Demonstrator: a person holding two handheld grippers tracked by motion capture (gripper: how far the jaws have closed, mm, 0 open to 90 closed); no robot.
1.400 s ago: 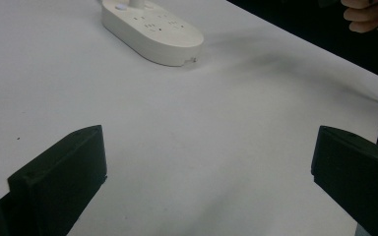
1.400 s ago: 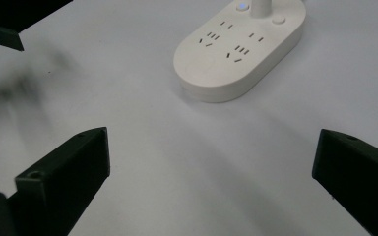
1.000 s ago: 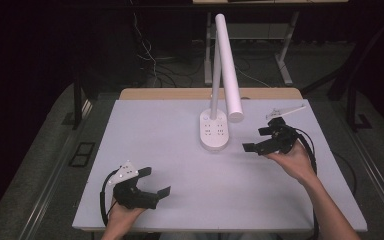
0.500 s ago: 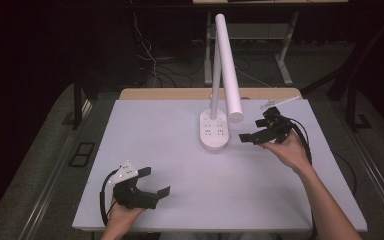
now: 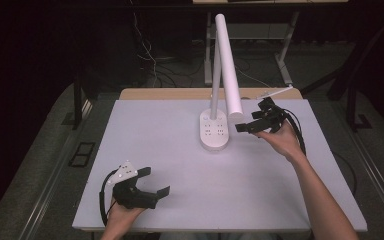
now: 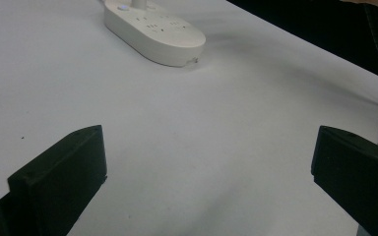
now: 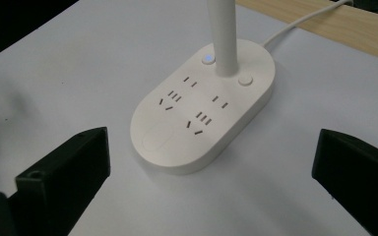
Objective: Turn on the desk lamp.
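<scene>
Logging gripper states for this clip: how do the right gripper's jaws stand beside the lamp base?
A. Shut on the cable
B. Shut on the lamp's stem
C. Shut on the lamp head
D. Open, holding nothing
D: in the right gripper view the right gripper has its jaws wide apart, with the lamp base ahead, untouched.

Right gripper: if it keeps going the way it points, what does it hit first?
Probably the lamp base: it sits dead ahead between the right gripper's open fingers. Depth is unclear, and the lamp head hangs close by.
</scene>
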